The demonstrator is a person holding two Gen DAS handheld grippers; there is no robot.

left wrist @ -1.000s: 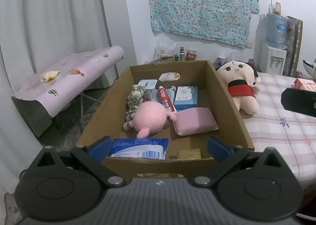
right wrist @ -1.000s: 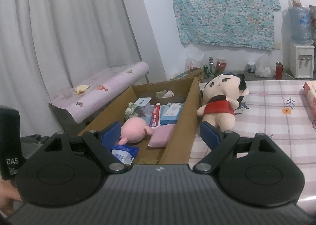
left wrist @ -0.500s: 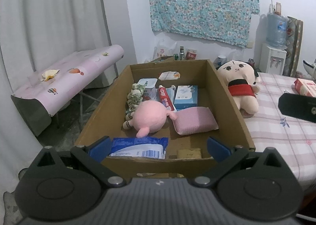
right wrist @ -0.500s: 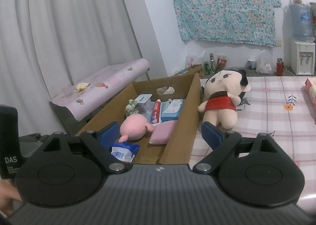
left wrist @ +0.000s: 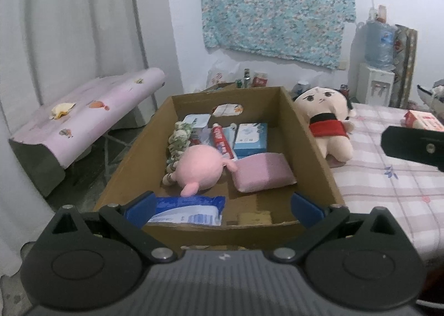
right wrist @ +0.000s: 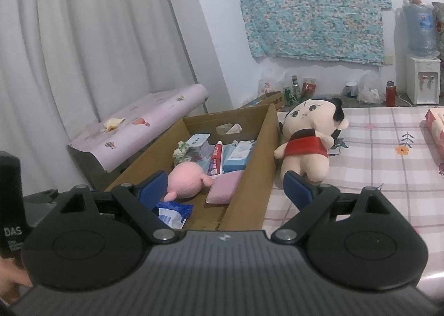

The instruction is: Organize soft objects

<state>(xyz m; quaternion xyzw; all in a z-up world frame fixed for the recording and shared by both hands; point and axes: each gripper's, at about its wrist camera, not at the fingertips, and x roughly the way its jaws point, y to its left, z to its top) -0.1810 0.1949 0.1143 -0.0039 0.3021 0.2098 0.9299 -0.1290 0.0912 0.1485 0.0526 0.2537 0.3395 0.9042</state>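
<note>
A cardboard box holds a pink plush, a pink sponge, a blue wipes pack, toothpaste and a blue carton. A doll in red lies on the checked table right of the box. My left gripper is open and empty over the box's near edge. My right gripper is open and empty, its fingers astride the box's right wall, short of the doll.
A pink-covered bench stands left of the box. A red tissue pack lies at the table's far right. A water dispenser and bottles stand by the back wall. The right gripper's body juts in at right.
The right gripper has moved forward and right, so the doll looks nearer. The left gripper has barely moved. Both stay open.
</note>
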